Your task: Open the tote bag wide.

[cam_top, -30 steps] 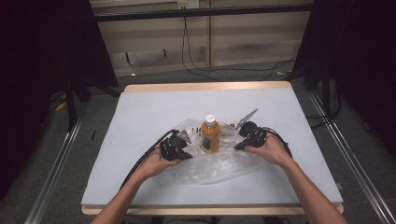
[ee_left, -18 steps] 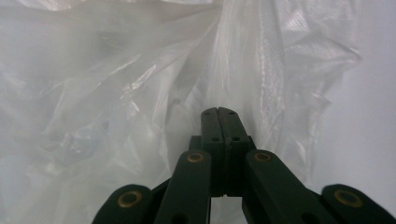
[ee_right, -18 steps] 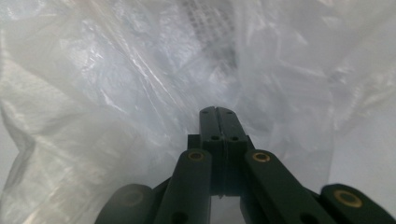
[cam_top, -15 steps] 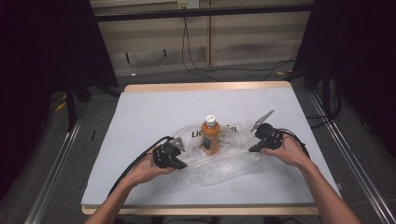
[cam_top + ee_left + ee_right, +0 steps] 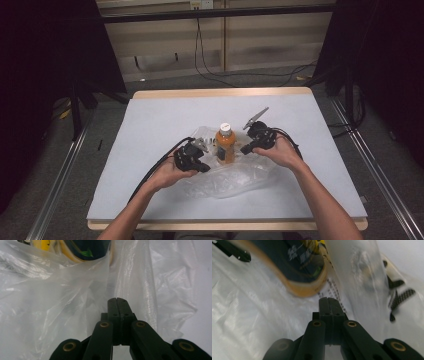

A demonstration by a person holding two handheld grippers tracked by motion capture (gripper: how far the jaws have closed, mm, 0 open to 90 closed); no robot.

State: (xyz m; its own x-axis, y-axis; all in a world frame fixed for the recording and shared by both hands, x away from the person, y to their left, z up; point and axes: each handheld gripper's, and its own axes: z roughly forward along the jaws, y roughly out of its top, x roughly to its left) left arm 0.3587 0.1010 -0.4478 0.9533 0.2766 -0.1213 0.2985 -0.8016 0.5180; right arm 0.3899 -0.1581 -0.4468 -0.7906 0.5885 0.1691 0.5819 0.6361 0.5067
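The upright bottle [image 5: 225, 143] stands between both claws; left claw [image 5: 201, 168] and right claw [image 5: 245, 149] each clench plastic bag [image 5: 235, 181] film.

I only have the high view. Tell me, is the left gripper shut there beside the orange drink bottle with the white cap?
Observer: Yes. In the left gripper view, the left gripper's jaws meet tip to tip. A taut crease of the crumpled clear plastic bag runs up from them, so the film looks pinched.
Operator: And the right one?
Observer: The right gripper is shut too. Its view is blurred, so I cannot tell whether it holds any film.
Operator: Anything on the bottle's label?
Observer: The orange drink bottle has a dark blue label with a green leaf on it.
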